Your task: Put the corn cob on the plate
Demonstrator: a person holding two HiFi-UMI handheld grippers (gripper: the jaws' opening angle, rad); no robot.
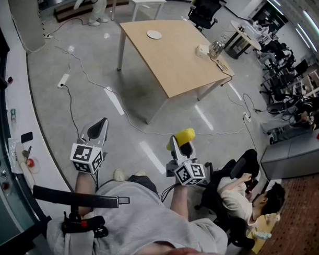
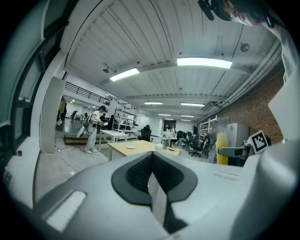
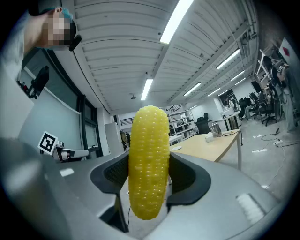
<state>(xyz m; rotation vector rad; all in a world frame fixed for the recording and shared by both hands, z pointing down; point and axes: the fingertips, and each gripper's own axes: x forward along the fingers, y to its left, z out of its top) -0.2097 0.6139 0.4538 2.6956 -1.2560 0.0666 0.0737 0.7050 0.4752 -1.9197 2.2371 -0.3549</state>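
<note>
The corn cob (image 3: pixel 149 161) is gripped upright between the jaws of the right claw (image 1: pixel 180 144), near the person and well apart from the plate (image 1: pixel 154 34), which is seen on the far worktop (image 1: pixel 173 61). The left claw (image 1: pixel 98 130) is held closed, with nothing between its jaws.

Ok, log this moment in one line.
right hand-held gripper: shut on corn | left hand-held gripper: shut, empty | plate: on table, ahead
</note>
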